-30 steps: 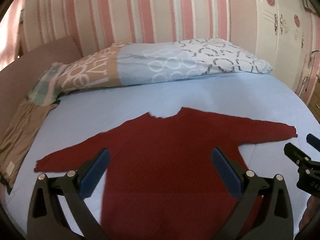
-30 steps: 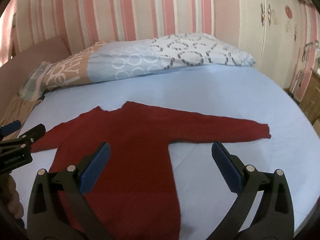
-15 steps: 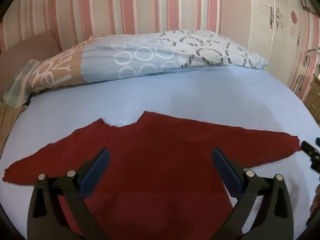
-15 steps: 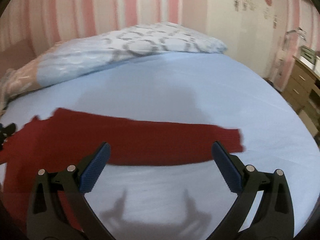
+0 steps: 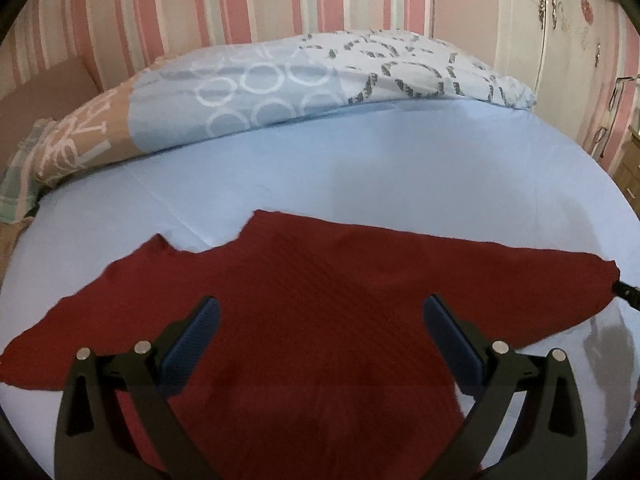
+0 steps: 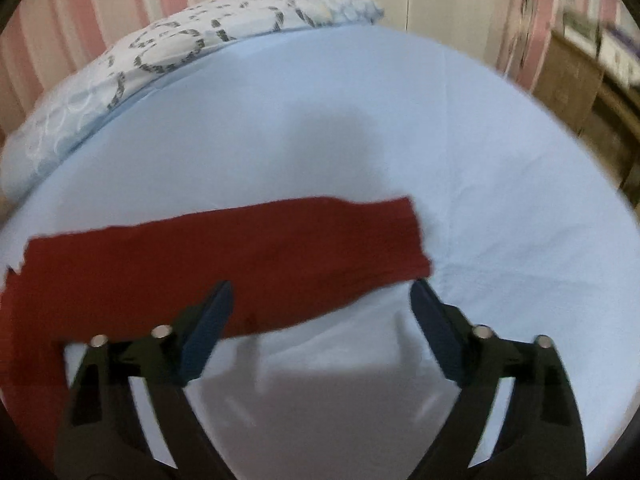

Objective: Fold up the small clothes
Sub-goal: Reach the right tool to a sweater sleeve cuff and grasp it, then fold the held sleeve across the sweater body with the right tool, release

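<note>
Now, through the left wrist view, my left claw hangs spread wide above the red sweater, its blue pads apart with nothing pinched between them. The sweater lies flat on the light blue bed sheet, its body straight ahead of and beneath the claw, the neckline just beyond the left pad. One sleeve runs out to the left of the claw, the other stretches to the right. At that right sleeve's far end I see a dark tip of the right claw at the cuff; whether it touches the cloth I cannot tell. Well beyond the sweater a folded duvet with ring patterns lies along the pink striped wall. A white wardrobe stands far to the right.

Through the right wrist view, which is blurred, my right claw points down at the end of the sweater's sleeve. Its jaws are closing but stand apart, the pads not pressing on anything. The sleeve lies across the sheet just ahead of the claw, its lower edge between the two pads, and the cuff ends just beyond the right pad. The claw's shadow falls on the sheet beneath it. A wooden dresser sits far off to the right.
</note>
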`<action>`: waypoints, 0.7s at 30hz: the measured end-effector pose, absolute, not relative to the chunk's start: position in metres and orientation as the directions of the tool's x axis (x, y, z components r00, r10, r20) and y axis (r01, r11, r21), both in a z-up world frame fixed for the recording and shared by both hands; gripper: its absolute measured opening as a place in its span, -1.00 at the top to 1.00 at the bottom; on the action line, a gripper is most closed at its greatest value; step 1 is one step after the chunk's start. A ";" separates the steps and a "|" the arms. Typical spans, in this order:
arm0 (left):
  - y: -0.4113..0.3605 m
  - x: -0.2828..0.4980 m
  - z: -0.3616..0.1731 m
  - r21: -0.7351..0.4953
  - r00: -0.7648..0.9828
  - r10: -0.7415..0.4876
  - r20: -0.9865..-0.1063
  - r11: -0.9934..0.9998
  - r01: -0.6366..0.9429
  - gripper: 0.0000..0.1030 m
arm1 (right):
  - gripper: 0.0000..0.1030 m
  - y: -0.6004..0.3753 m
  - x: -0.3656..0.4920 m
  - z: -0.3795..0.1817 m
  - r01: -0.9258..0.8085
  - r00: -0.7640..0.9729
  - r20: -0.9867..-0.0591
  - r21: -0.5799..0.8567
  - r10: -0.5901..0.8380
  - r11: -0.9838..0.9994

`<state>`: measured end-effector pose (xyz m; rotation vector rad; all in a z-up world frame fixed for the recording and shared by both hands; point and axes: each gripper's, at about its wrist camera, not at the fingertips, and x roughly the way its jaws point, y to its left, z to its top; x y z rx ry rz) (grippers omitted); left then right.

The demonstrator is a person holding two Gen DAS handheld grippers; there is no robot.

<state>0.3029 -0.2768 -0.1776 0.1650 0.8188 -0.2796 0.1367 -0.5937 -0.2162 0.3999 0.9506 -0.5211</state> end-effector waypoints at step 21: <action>-0.278 0.291 -0.169 0.134 0.676 -0.144 -0.722 0.930 0.341 -0.97 | -0.47 -0.678 0.123 -0.241 0.728 0.571 -0.820 0.479 -0.046 0.491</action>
